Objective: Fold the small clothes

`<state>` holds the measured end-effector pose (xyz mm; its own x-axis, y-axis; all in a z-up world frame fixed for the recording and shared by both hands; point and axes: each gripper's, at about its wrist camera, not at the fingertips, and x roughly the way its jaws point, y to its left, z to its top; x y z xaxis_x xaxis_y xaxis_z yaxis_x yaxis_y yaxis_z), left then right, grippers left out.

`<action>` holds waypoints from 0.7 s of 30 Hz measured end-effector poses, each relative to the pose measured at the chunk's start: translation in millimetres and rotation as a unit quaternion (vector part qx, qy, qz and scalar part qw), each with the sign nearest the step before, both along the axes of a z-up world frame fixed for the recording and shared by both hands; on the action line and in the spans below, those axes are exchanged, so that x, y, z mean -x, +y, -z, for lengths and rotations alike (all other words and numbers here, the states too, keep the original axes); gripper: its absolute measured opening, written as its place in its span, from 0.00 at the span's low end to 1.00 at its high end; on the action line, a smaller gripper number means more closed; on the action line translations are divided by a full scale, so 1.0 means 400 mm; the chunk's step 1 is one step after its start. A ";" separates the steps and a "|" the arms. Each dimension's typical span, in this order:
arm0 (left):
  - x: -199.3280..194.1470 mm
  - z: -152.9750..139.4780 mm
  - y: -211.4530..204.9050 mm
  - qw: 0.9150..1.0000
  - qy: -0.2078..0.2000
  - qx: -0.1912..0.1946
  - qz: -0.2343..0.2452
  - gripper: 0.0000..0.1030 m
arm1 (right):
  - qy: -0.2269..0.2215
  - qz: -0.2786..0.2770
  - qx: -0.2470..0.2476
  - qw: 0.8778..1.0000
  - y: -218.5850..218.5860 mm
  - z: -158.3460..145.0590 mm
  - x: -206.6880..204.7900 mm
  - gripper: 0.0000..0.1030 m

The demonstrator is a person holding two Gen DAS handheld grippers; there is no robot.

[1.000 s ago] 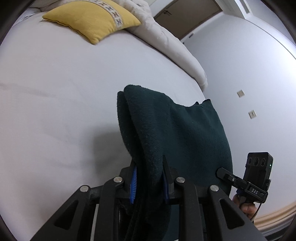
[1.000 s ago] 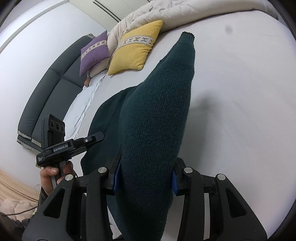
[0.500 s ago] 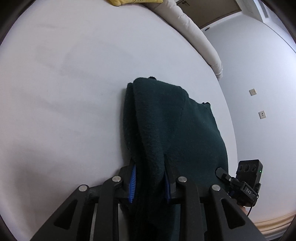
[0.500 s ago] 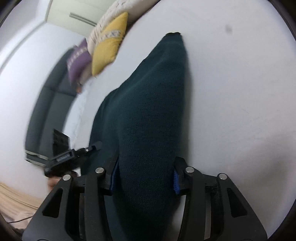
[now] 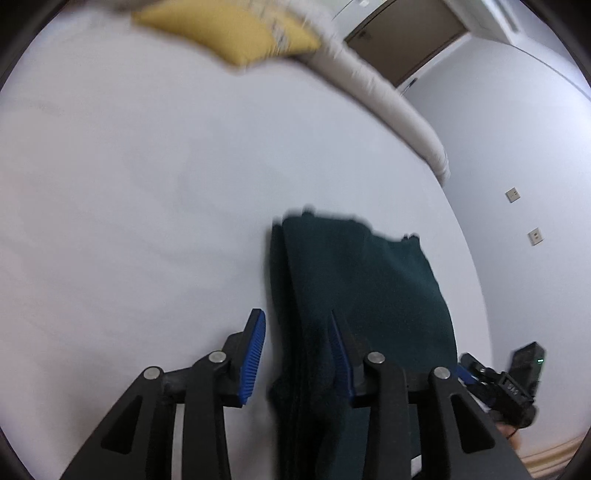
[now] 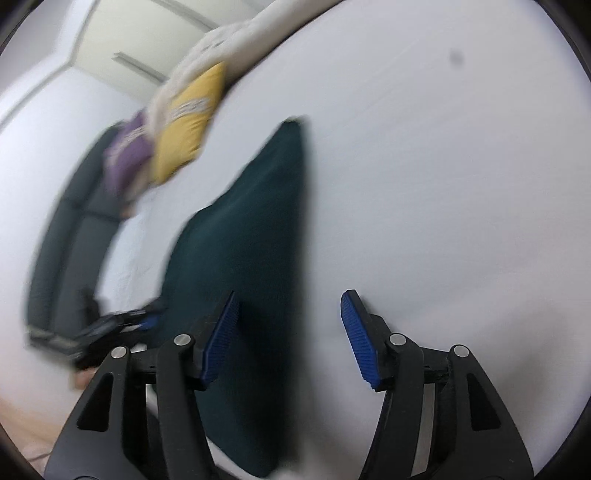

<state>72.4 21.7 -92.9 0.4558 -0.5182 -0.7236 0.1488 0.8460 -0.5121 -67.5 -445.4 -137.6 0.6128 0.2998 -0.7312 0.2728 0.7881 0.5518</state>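
Note:
A dark green knitted garment [image 5: 362, 288] lies folded on the white bed sheet [image 5: 129, 221]. In the left wrist view its left edge runs between the fingers of my left gripper [image 5: 295, 317]. The jaws are opening and the left blue pad [image 5: 255, 350] stands clear of the cloth. In the right wrist view the garment [image 6: 251, 229] stretches away from my right gripper [image 6: 290, 295]. Its jaws are opening too, and bare sheet shows beside the right pad [image 6: 356, 339]. Each gripper appears blurred at the edge of the other's view.
A yellow cushion [image 5: 229, 33] and a rolled cream duvet [image 5: 388, 103] lie at the far side of the bed. A purple cushion [image 6: 125, 155] rests by a dark padded headboard [image 6: 74, 221]. A wall with sockets [image 5: 511, 195] and a door [image 5: 406, 37] are behind.
Both grippers came down toward the bed and their jaws spread off the garment. The garment, held up before, now lies flat on the sheet.

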 end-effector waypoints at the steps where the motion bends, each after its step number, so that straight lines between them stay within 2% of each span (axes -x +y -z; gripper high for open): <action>1: 0.013 -0.026 0.004 1.000 -0.019 -0.013 -0.001 0.37 | 0.000 0.010 0.014 1.000 -0.007 -0.017 0.017 0.56; 3: 0.059 -0.090 -0.009 0.996 -0.070 -0.047 -0.003 0.51 | -0.010 0.018 0.046 0.999 -0.006 -0.059 0.049 0.56; 4: 0.085 -0.118 -0.016 0.993 -0.096 -0.066 -0.007 0.56 | -0.020 0.016 0.064 0.998 0.006 -0.087 0.065 0.56; 5: 0.116 -0.148 -0.025 0.988 -0.125 -0.085 -0.013 0.65 | -0.031 0.012 0.084 0.996 0.027 -0.117 0.072 0.56; 7: 0.175 -0.197 -0.034 0.977 -0.180 -0.110 -0.023 0.77 | -0.057 0.006 0.122 0.991 0.071 -0.184 0.069 0.56; 9: 0.243 -0.247 -0.052 0.960 -0.238 -0.140 -0.045 0.96 | -0.082 0.001 0.154 0.985 0.127 -0.257 0.066 0.58; 10: 0.265 -0.262 -0.057 0.953 -0.258 -0.147 -0.053 0.99 | -0.096 -0.002 0.169 0.981 0.149 -0.290 0.079 0.65; 13: 0.338 -0.317 -0.067 0.927 -0.324 -0.174 -0.073 1.00 | -0.143 -0.002 0.215 0.966 0.211 -0.379 0.117 0.79; 15: 0.375 -0.338 -0.077 0.913 -0.348 -0.197 -0.085 1.00 | -0.161 -0.004 0.242 0.957 0.249 -0.426 0.142 0.83; 16: 0.382 -0.345 -0.087 0.908 -0.355 -0.203 -0.089 1.00 | -0.167 -0.006 0.250 0.954 0.265 -0.443 0.152 0.84; 18: 0.408 -0.357 -0.095 0.895 -0.368 -0.231 -0.103 1.00 | -0.173 -0.004 0.259 0.950 0.289 -0.468 0.168 0.87; 21: 0.433 -0.383 -0.106 0.873 -0.390 -0.269 -0.117 1.00 | -0.190 0.012 0.264 0.945 0.316 -0.508 0.217 0.96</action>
<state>-100.9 -20.9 60.4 0.9665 -0.0268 -0.2553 0.0666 0.9867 0.1484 -154.3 -319.1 65.4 0.8636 -0.0633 -0.5001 0.1553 0.9773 0.1444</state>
